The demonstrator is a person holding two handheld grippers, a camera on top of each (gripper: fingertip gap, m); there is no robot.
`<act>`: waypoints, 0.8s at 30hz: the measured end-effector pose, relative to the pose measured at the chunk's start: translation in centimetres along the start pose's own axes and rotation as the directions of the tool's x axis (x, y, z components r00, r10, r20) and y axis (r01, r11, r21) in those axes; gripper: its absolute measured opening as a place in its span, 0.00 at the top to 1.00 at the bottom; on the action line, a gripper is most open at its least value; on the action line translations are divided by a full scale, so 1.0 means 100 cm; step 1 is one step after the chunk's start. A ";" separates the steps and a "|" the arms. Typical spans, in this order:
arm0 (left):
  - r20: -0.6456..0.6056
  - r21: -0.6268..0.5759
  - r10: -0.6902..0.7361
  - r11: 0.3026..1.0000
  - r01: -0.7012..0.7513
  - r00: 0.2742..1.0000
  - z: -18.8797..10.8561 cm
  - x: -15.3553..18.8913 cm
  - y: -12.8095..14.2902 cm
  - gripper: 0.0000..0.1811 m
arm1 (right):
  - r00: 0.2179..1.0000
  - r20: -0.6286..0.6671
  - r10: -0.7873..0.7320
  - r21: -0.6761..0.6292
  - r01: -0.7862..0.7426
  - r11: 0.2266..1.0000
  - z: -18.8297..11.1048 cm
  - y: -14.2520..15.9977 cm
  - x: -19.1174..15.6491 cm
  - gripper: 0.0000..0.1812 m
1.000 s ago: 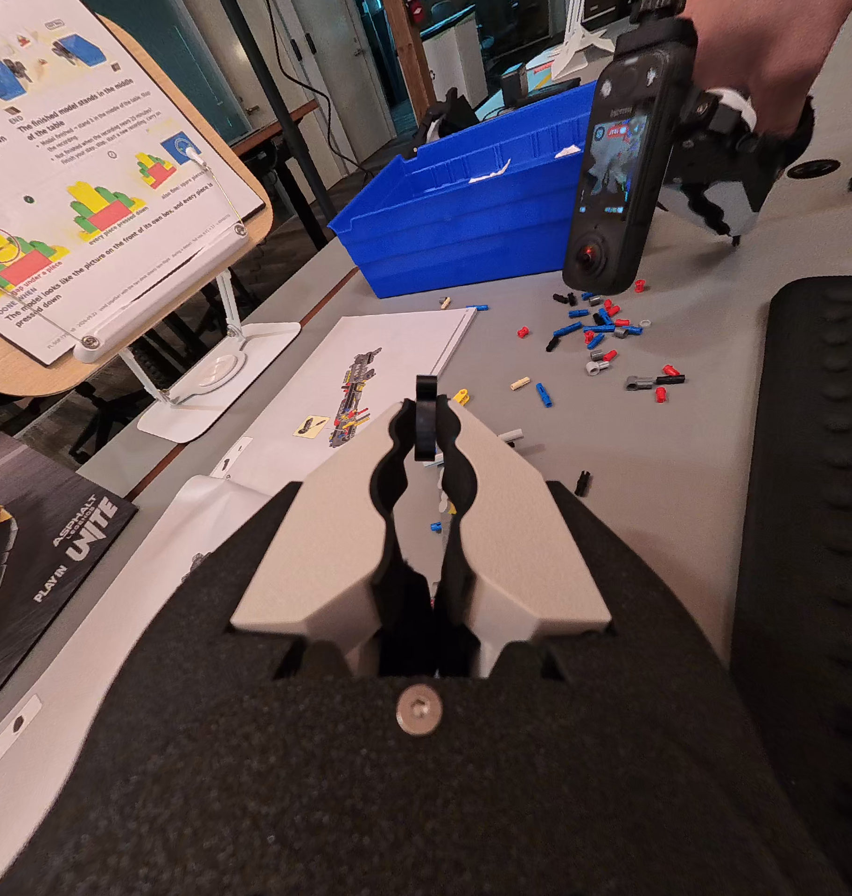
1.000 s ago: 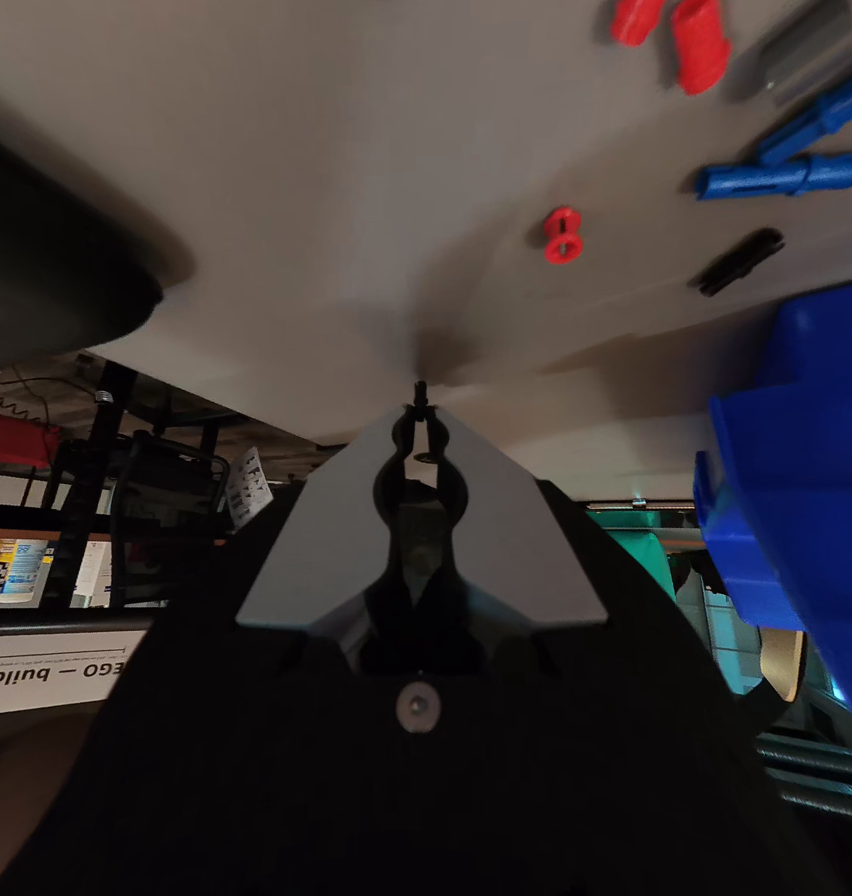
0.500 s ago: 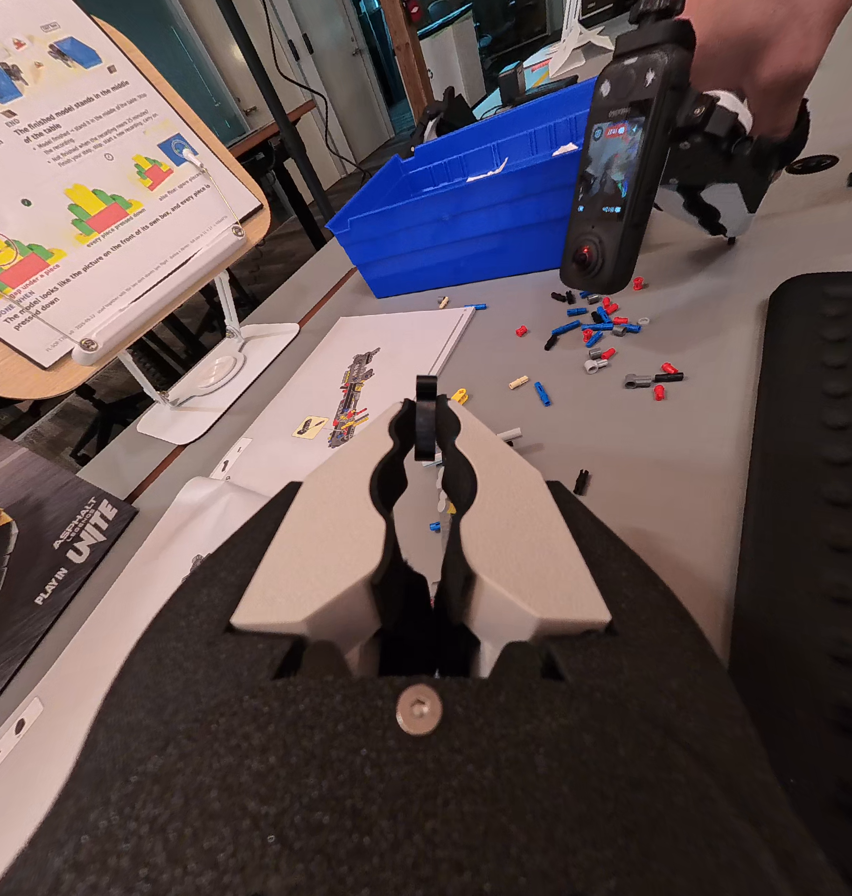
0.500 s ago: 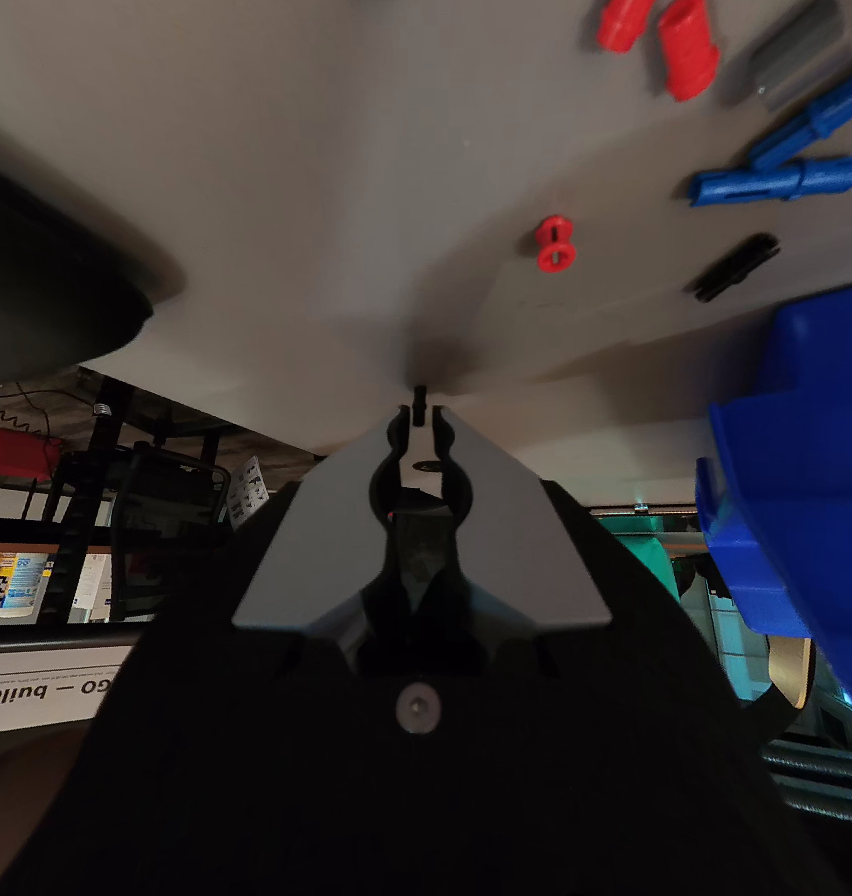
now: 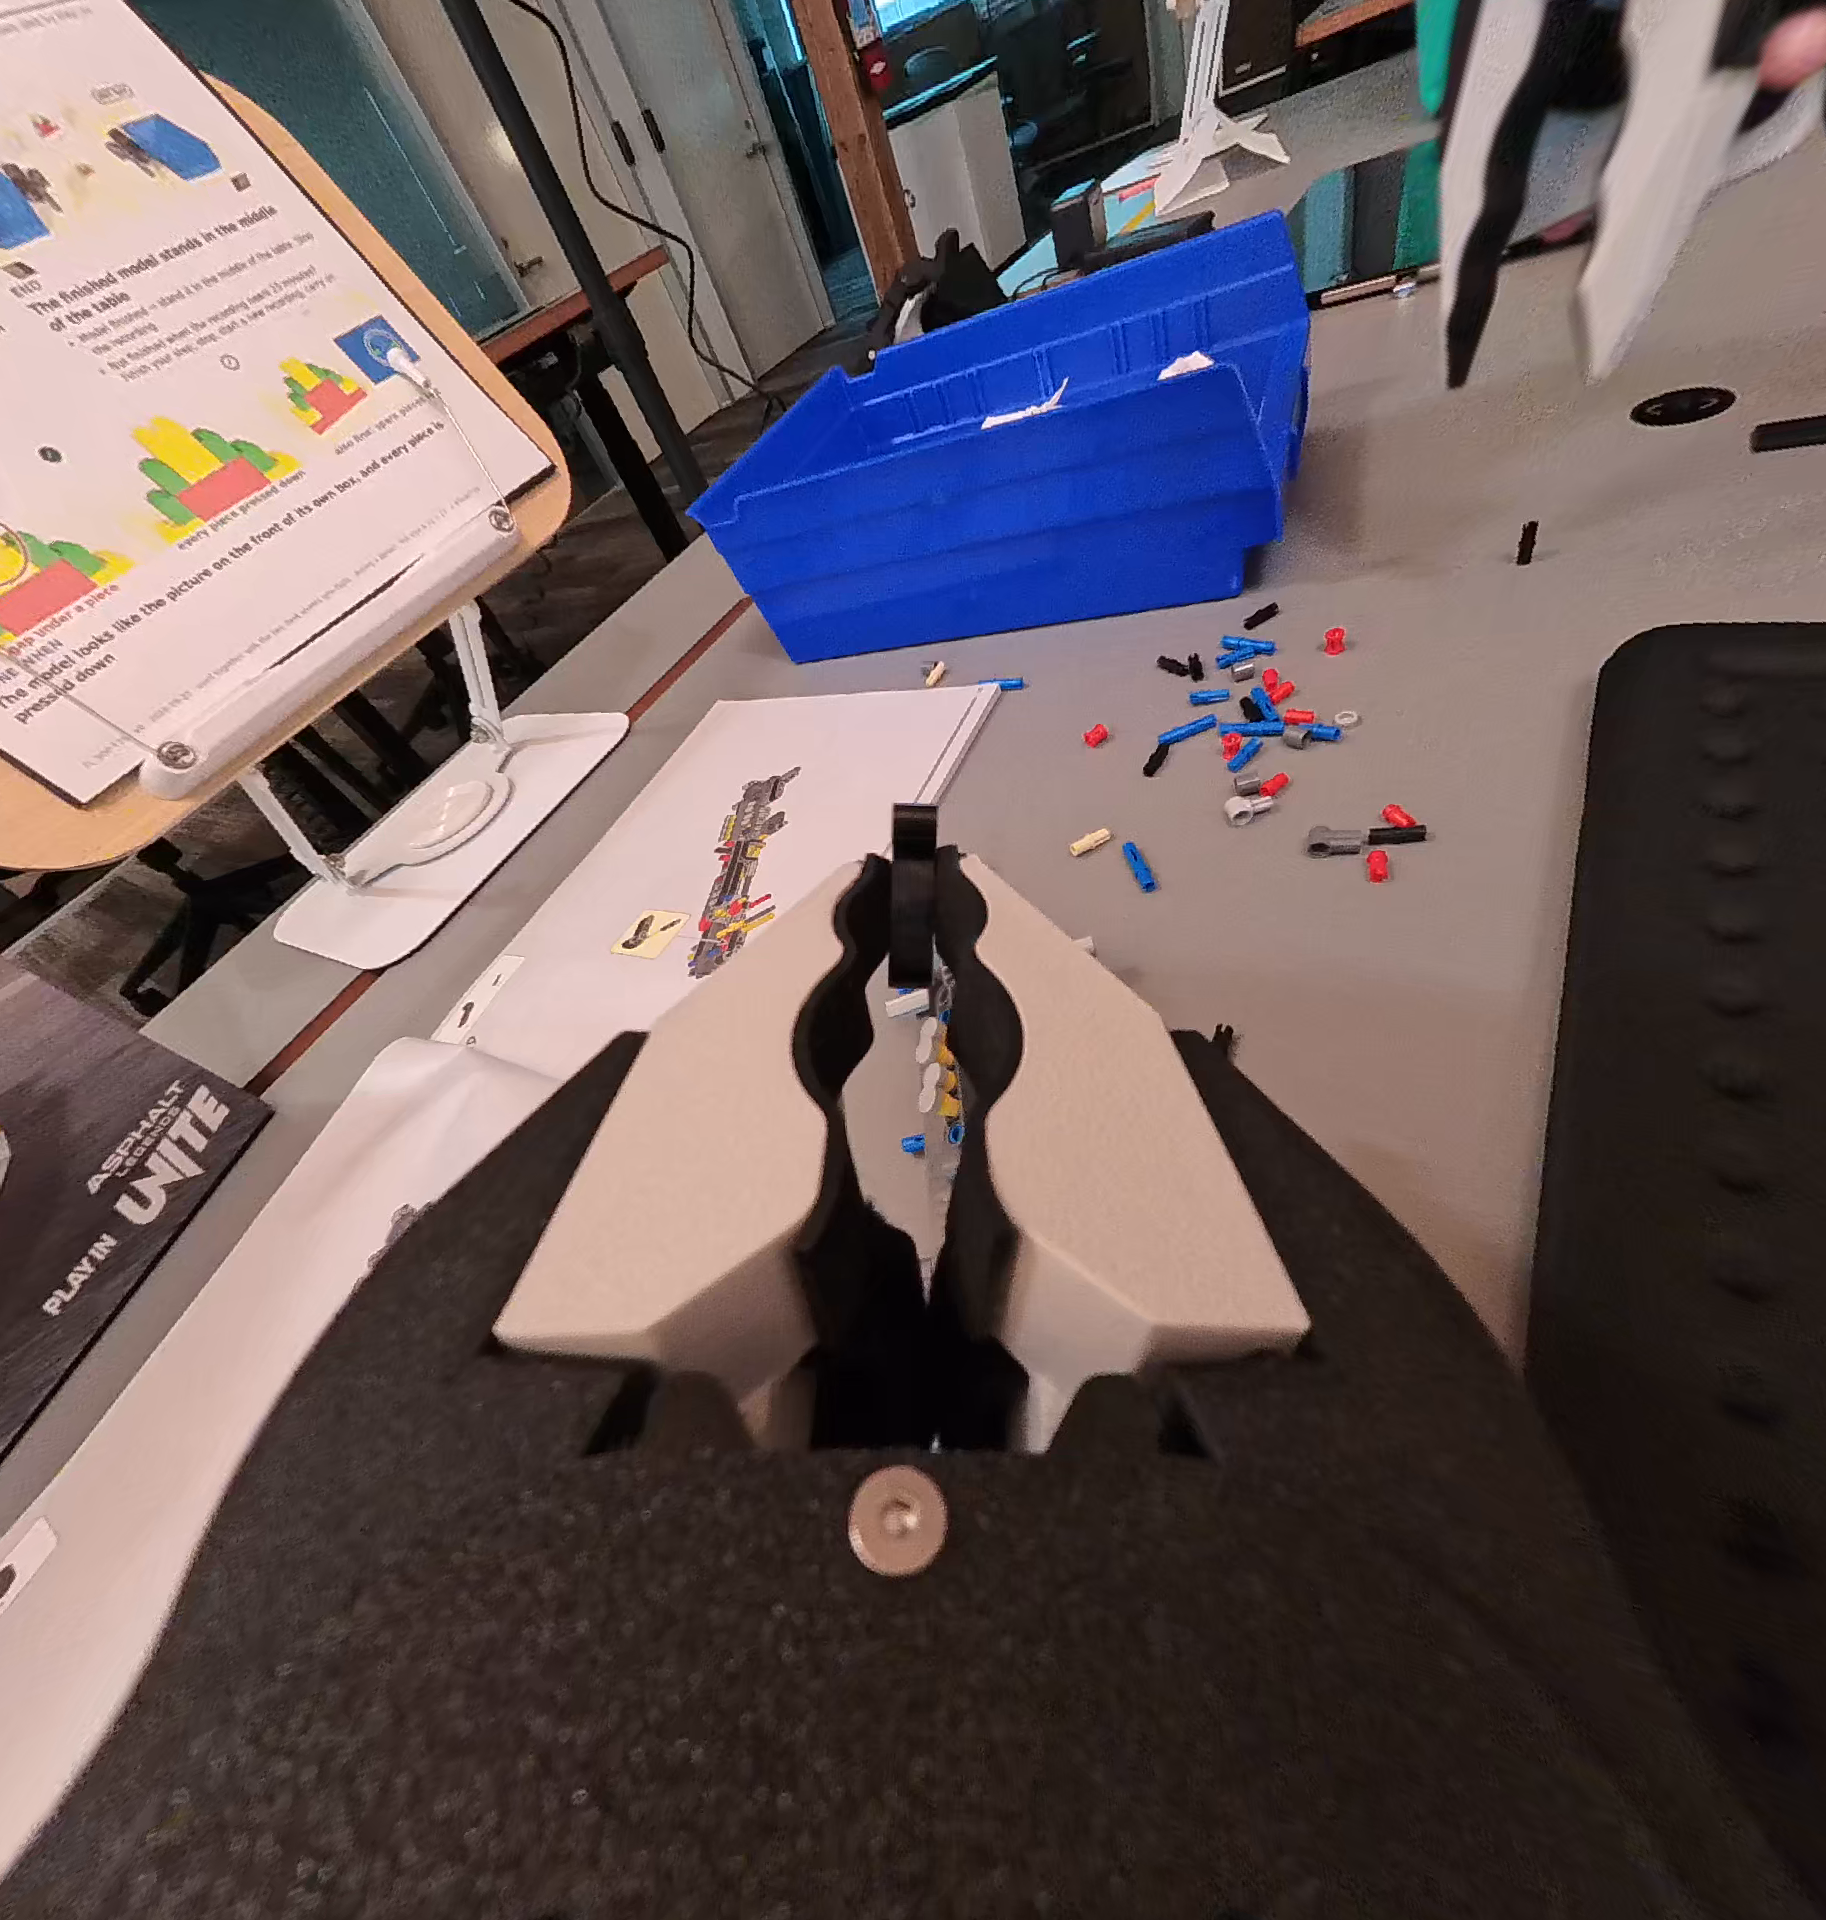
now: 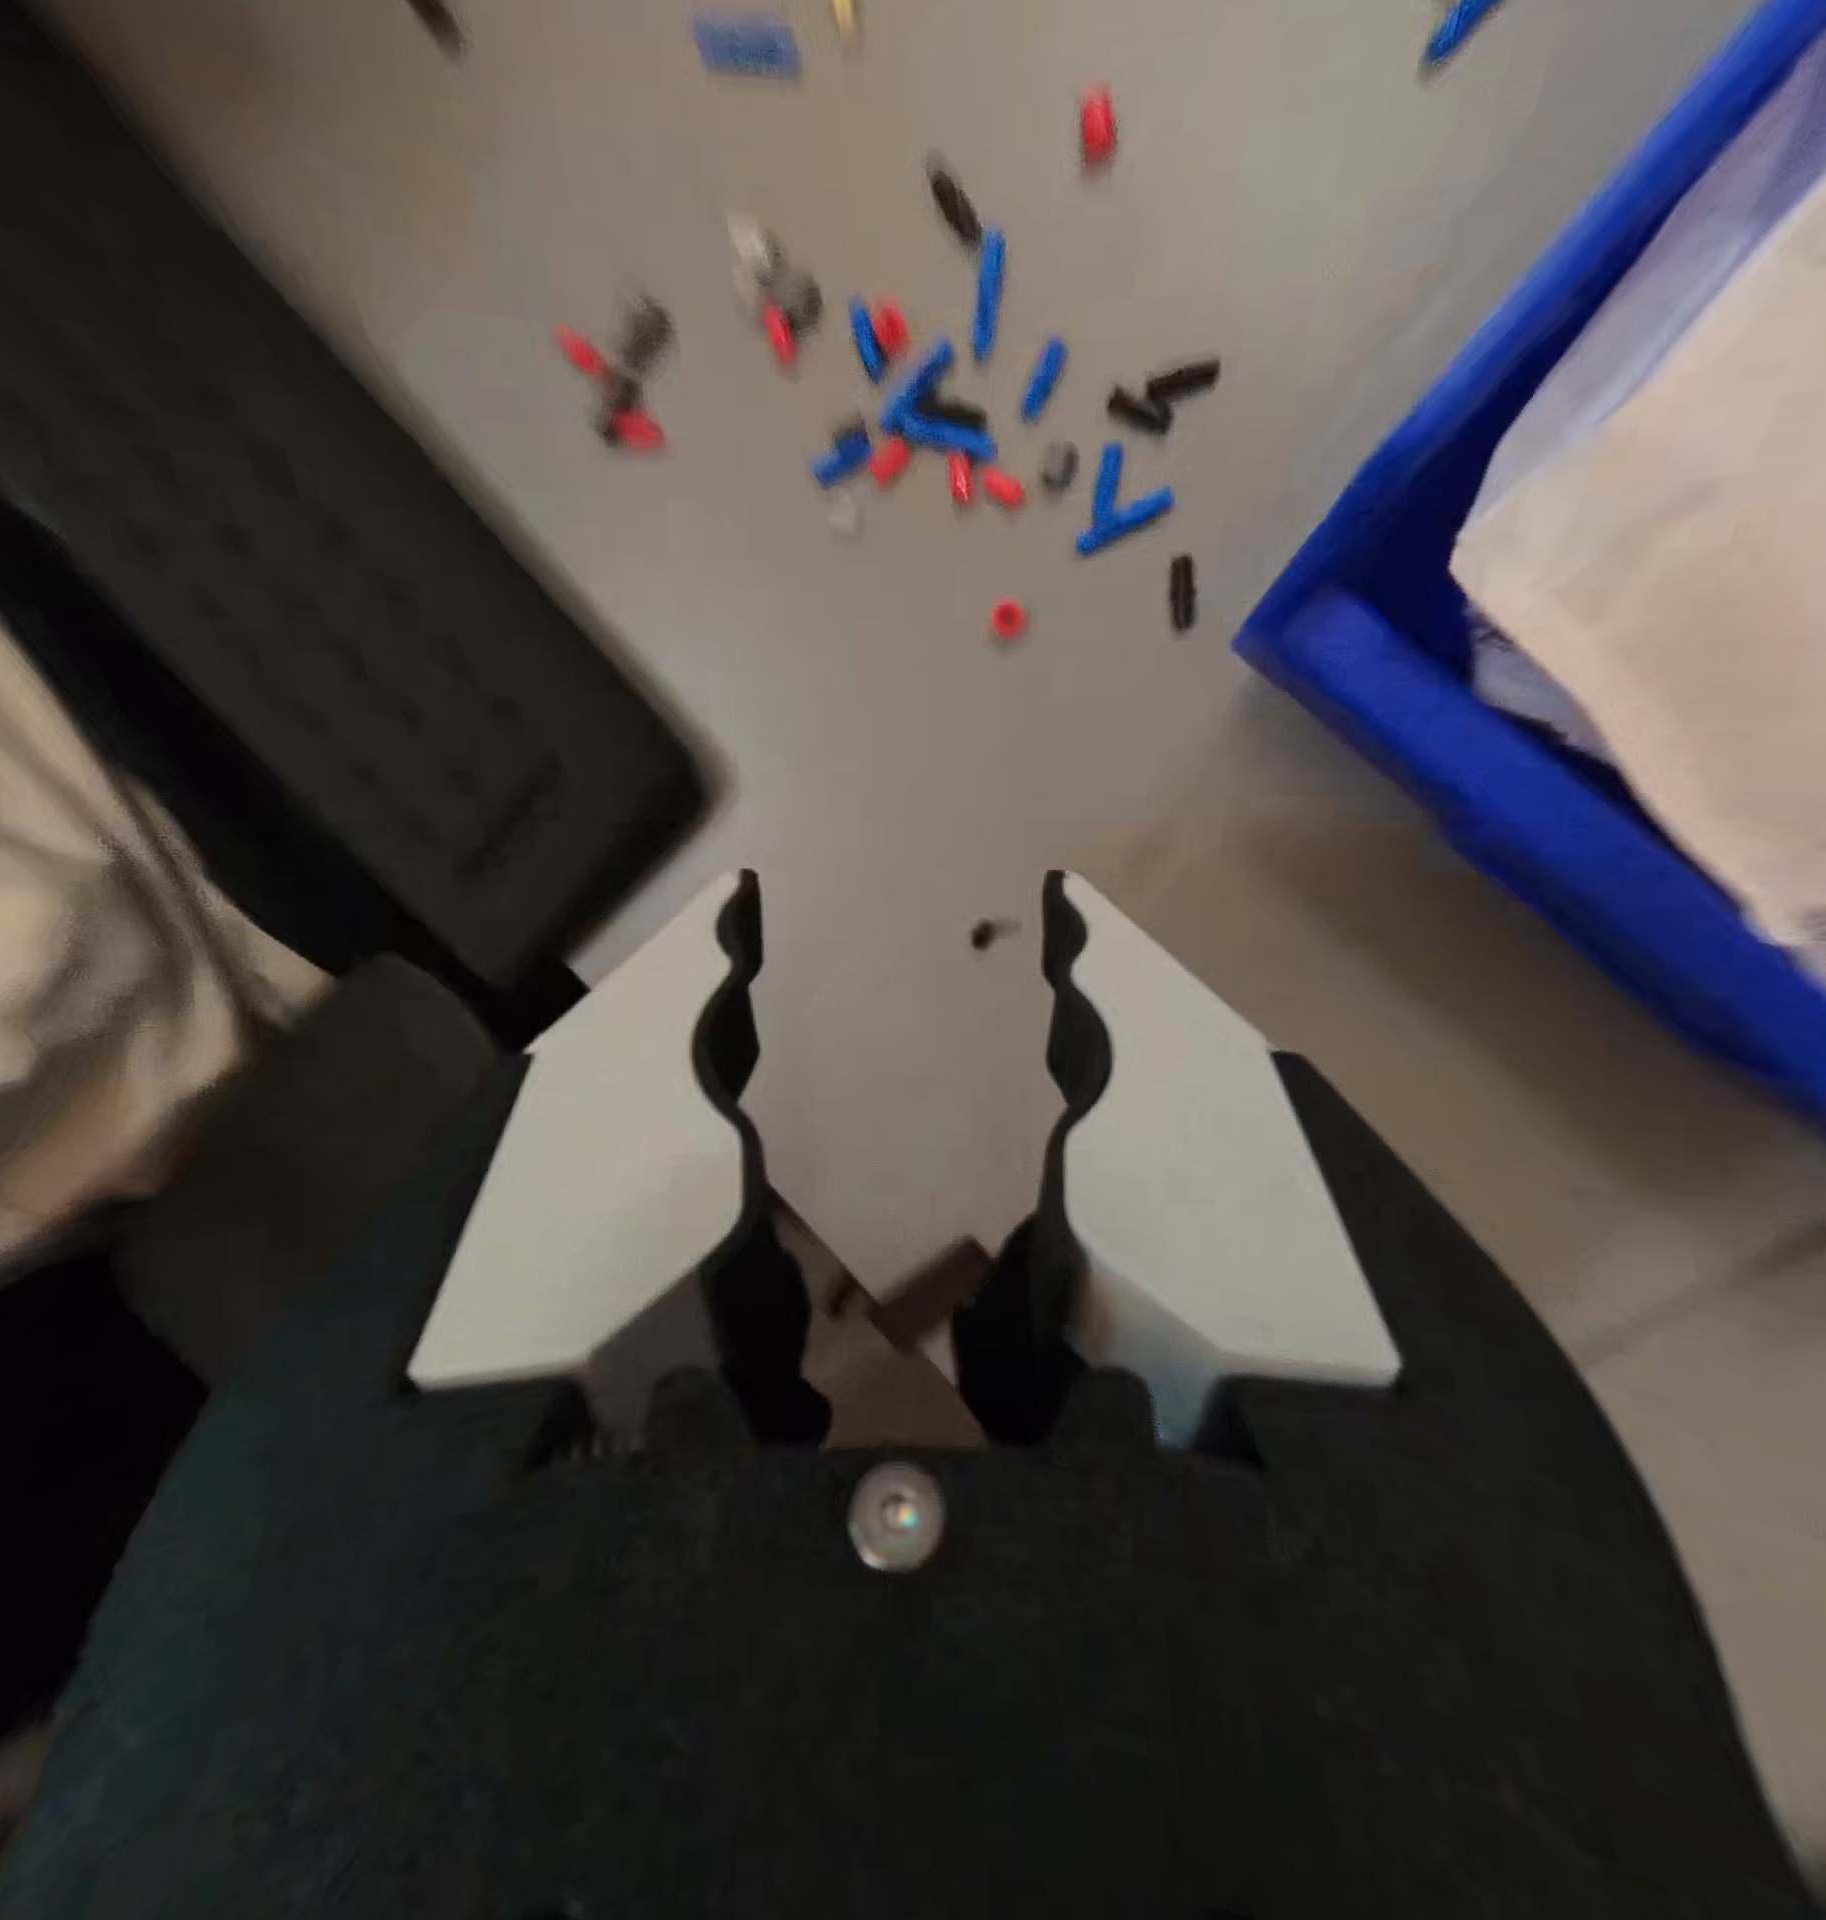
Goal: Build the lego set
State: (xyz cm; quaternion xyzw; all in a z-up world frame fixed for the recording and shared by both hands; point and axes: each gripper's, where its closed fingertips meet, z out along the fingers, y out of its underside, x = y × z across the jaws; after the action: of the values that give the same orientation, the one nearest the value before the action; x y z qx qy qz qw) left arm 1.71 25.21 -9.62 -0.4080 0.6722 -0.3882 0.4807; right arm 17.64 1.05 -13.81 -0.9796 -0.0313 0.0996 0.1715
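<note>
Two grippers yours: left gripper (image 5: 914, 883) pinches black piece (image 5: 913, 904) above booklet (image 5: 784, 790); right gripper (image 6: 898, 894) spread wide, empty, over scattered pins (image 6: 940, 416) beside blue bin (image 6: 1511, 727).

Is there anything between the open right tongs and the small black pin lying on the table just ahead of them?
Nothing visible. The right tongs are open, and only bare grey table lies between them and the black pin.

A grey table (image 5: 1408, 997) is filling the foreground; beyond it, a black pole (image 5: 566, 249), a wooden post (image 5: 852, 125) and pale doors (image 5: 722, 177) are standing in dim light.
</note>
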 end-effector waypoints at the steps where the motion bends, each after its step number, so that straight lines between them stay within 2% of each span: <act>1: -0.001 -0.003 -0.005 1.000 0.005 1.000 0.000 0.000 0.001 0.96 | 0.999 0.010 0.042 0.075 -0.043 0.996 -0.002 0.004 0.003 0.73; 3: -0.006 0.002 -0.017 1.000 0.017 1.000 -0.001 0.000 0.000 0.96 | 0.996 -0.089 0.005 0.054 0.000 0.999 0.008 0.029 0.015 0.77; 6: -0.019 0.010 -0.031 0.999 0.032 0.999 -0.001 0.002 -0.003 0.96 | 0.986 -0.141 -0.089 0.024 0.093 0.995 0.026 0.042 0.010 0.80; 9: -0.029 0.012 -0.028 1.000 0.028 0.999 -0.001 0.006 -0.004 0.96 | 0.986 -0.128 -0.102 0.040 0.108 0.993 0.031 0.037 0.006 0.84; 11: -0.031 0.007 -0.018 1.000 0.018 0.999 0.000 0.008 -0.003 0.96 | 0.977 -0.173 -0.125 0.003 0.127 0.992 0.033 0.037 0.015 0.87; 15: -0.033 -0.003 -0.006 1.000 0.006 0.999 0.001 0.010 -0.001 0.96 | 0.975 -0.144 -0.167 -0.075 0.157 0.985 0.046 0.043 0.019 0.88; 24: -0.015 -0.036 0.045 0.998 -0.046 0.999 0.005 0.010 0.007 0.96 | 0.974 -0.127 -0.190 -0.077 0.181 0.980 0.051 0.044 0.021 0.95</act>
State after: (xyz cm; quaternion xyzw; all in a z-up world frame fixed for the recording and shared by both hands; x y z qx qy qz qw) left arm 1.85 24.47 -10.71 -0.3985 0.6915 -0.3678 0.4773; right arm 18.75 -1.18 -20.39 -0.9819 -0.1145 0.0163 0.1499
